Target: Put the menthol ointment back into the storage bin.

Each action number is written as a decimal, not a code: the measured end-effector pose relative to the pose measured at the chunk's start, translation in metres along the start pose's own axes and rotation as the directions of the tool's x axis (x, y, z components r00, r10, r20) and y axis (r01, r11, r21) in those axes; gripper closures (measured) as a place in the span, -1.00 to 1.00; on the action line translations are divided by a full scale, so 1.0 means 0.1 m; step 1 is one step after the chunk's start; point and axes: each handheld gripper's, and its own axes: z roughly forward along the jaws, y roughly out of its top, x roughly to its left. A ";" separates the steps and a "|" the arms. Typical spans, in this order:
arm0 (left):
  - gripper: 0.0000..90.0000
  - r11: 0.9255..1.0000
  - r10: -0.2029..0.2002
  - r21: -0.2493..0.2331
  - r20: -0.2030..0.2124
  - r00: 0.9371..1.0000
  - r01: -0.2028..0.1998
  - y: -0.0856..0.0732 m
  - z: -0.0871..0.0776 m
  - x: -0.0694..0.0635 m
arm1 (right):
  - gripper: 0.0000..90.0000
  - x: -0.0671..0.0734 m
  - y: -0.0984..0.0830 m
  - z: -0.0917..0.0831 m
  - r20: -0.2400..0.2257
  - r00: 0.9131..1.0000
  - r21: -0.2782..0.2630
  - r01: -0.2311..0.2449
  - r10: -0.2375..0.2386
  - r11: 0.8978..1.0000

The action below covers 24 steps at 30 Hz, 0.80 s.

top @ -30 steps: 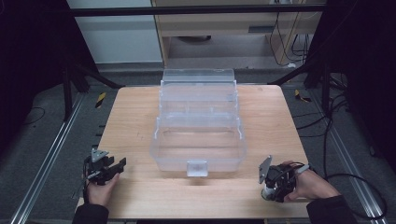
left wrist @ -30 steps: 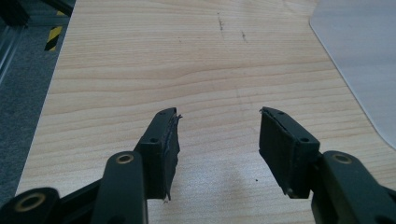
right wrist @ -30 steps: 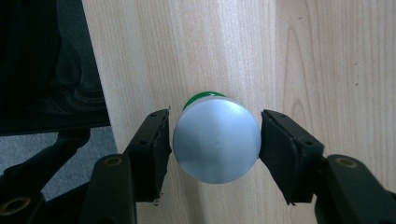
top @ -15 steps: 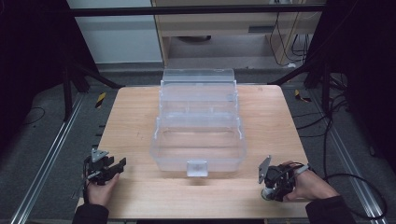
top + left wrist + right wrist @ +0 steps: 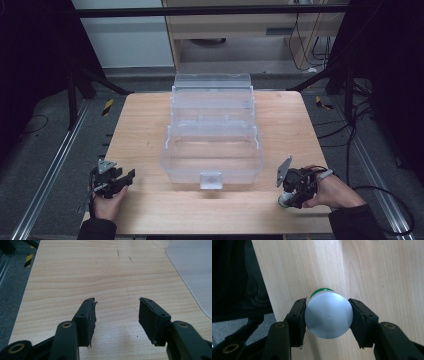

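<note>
A clear plastic tiered box (image 5: 212, 135) stands open in the middle of the wooden table (image 5: 145, 125); its corner (image 5: 195, 272) shows in the left gripper view. My right gripper (image 5: 292, 192) sits near the table's front right corner, pointing down, shut on a small bottle with a silver-grey cap (image 5: 328, 315) and a green body (image 5: 320, 291). The bottle's lower end (image 5: 284, 200) peeks out below the gripper in the high view. My left gripper (image 5: 120, 181) rests low at the front left, jaws wide apart over bare wood (image 5: 117, 315), holding nothing.
Metal rails (image 5: 50, 165) run along the table's left side, and cables (image 5: 380, 190) lie on the floor to the right. A cabinet (image 5: 250, 30) stands beyond the far edge. The table's front edge (image 5: 265, 290) lies close beside the bottle.
</note>
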 end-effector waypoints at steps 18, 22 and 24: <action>0.05 1.000 0.000 0.001 0.001 1.000 0.000 0.00 0.00 0.00 | 0.12 -0.17 0.13 -0.37 0.012 0.999 -0.055 -0.050 0.051 0.997; 0.05 1.000 0.001 0.003 0.003 1.000 -0.001 0.00 0.00 0.00 | 0.12 -0.21 0.17 -0.44 0.020 0.999 -0.048 -0.047 0.048 0.998; 0.05 1.000 0.001 0.004 0.003 1.000 -0.001 0.00 0.01 0.00 | 0.12 -0.23 0.21 -0.49 0.017 0.999 -0.052 -0.042 0.043 0.998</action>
